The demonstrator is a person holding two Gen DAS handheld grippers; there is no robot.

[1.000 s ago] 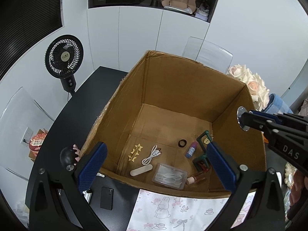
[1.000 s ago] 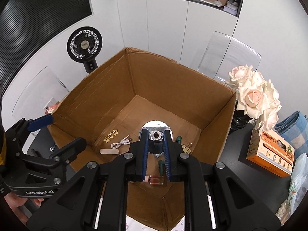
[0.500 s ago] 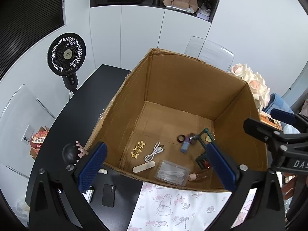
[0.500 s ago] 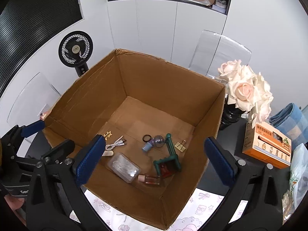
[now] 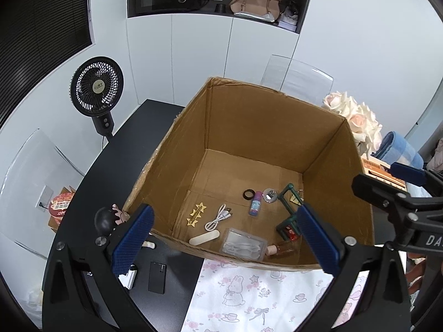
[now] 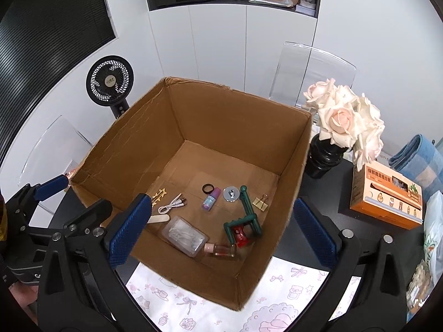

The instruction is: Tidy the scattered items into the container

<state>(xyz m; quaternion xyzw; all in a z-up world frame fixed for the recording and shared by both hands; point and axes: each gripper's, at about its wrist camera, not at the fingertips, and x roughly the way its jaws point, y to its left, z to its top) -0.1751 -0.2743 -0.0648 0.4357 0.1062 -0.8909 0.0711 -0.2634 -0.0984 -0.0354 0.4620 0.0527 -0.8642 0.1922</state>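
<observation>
An open cardboard box (image 5: pixel 171 171) (image 6: pixel 296 171) stands on the black table. On its floor lie a silver round disc (image 6: pixel 231 193) (image 5: pixel 270 195), a green clamp-like piece (image 6: pixel 245 215), a small purple bottle (image 6: pixel 210 199), a black ring (image 6: pixel 208 188), a gold star clip (image 5: pixel 196 213), a white cable (image 5: pixel 218 220), a clear case (image 6: pixel 184 235) and a nail polish bottle (image 6: pixel 221 249). My right gripper (image 6: pixel 221 228) is open and empty above the box's near edge. My left gripper (image 5: pixel 225 240) is open and empty too, over the near left corner. A dark-haired figurine (image 5: pixel 109 218) and a black card-like item (image 5: pixel 157 276) lie outside the box.
A black fan (image 5: pixel 97 88) stands back left. A vase of pale roses (image 6: pixel 343 121), an orange carton (image 6: pixel 387 193) and a blue towel (image 6: pixel 418 155) sit to the right of the box. A floral cloth (image 5: pixel 263 296) covers the table in front. Clear chairs stand behind.
A second ago my right gripper was shut on the silver disc over the box. It has opened, the disc now lies on the box floor, and both grippers have pulled back and up.
</observation>
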